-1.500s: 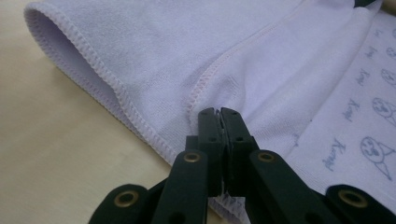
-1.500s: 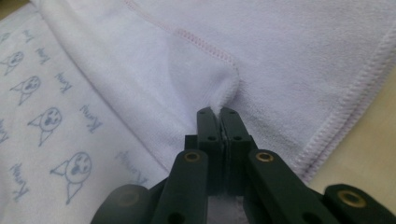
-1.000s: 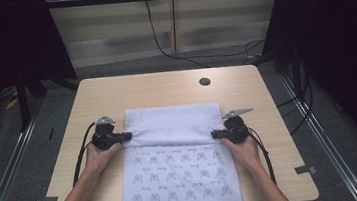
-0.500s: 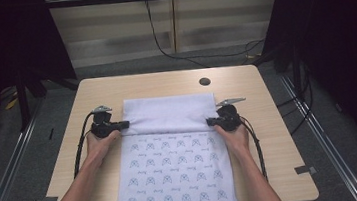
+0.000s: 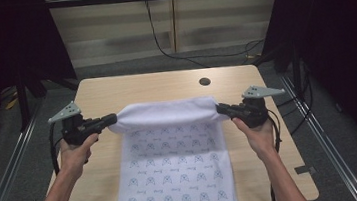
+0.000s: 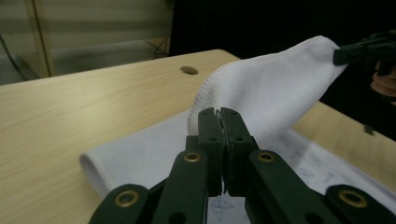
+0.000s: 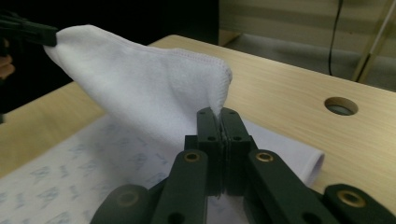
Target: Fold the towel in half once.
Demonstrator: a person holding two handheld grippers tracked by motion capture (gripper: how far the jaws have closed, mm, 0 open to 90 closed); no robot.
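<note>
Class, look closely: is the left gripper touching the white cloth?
Touching. In the left gripper view, the left gripper has its jaws shut on the edge of the white cloth.

At the frame's centre, a white patterned cloth (image 5: 173, 166) hangs from two grippers, the left gripper (image 5: 113, 119) and the right gripper (image 5: 219, 108), each clamped on a corner above the wooden table (image 5: 130, 88).

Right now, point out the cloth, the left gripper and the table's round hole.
cloth (image 5: 167, 112), high view, on its lifted white fold.
left gripper (image 5: 113, 118), high view, at its tips shut on the cloth.
round hole (image 5: 204, 81), high view, at its centre.
</note>
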